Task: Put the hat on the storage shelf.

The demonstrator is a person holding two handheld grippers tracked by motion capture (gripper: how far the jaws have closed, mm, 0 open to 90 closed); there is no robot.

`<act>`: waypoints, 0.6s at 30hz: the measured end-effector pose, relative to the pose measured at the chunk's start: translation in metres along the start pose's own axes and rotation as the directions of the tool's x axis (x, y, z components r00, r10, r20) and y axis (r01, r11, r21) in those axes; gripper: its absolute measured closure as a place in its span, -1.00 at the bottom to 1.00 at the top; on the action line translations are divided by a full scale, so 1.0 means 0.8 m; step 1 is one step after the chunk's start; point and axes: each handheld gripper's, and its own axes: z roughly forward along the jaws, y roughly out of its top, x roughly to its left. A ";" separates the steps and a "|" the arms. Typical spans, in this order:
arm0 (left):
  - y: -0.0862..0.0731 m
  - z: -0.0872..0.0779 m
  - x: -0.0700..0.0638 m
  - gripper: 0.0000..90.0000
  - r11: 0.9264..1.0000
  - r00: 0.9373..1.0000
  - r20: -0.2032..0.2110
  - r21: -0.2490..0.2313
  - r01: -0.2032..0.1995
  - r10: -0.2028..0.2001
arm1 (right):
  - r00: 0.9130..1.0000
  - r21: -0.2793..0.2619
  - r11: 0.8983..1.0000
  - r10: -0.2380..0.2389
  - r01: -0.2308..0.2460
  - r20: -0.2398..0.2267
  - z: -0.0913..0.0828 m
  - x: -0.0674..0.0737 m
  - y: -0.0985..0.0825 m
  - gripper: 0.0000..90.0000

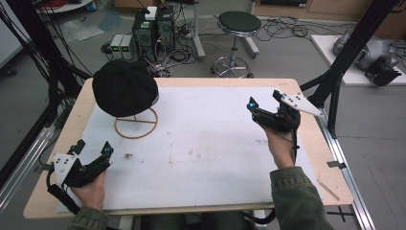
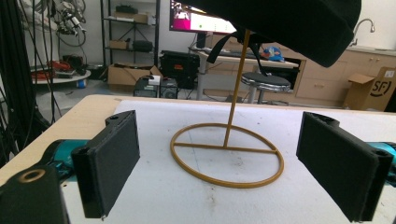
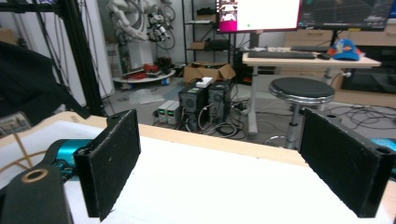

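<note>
Looking down from the high view, a white mat [image 1: 201,143] covers most of a wooden table [image 1: 72,122], and a black hat [image 1: 125,87] sits on a thin gold wire stand [image 1: 136,125] at the far left of the mat, the stand's ring base flat on the mat. Left gripper [image 1: 92,152] held at the near left corner, resting low by the mat's edge, jaws apart and empty, pointed toward the stand but well apart from it; the person's hand [image 1: 91,191] grips it from below. Right gripper [image 1: 264,101] held up at the far right of the mat, jaws apart, nothing between them, well apart from the hat; a green sleeve [image 1: 297,196] comes in at the near right. Beyond the far edge stand a black stool [image 1: 238,23] and two computer towers [image 1: 154,28] on the floor. Left gripper view: the two black jaws stand wide apart with the ring base of the stand [image 2: 227,154] framed between them farther off, not touched; the upright rod rises to the hat [image 2: 289,23], whose brim hangs across the top. Right gripper view: jaws wide apart and empty over the white mat [image 3: 219,186], aimed past the far table edge at the stool [image 3: 301,88] and the towers [image 3: 205,105]; a dark edge of the hat [image 3: 28,79] shows at far left.
</note>
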 end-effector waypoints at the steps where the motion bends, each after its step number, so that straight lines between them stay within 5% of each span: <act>1: 0.000 0.000 0.000 -0.70 1.000 1.000 -0.001 -0.001 0.001 -0.001 | 1.000 0.003 1.000 -0.003 0.003 0.001 -0.004 -0.003 -0.002 -0.73; 11: 0.000 0.002 -0.002 -0.70 1.000 1.000 -0.002 -0.001 0.001 -0.001 | 0.997 -0.017 1.000 0.024 -0.023 0.069 -0.036 -0.032 -0.021 -0.73; 18: 0.000 0.001 -0.002 -0.70 1.000 1.000 -0.006 -0.002 0.003 -0.003 | 0.989 0.021 0.999 0.040 -0.043 0.140 -0.052 -0.044 -0.049 -0.73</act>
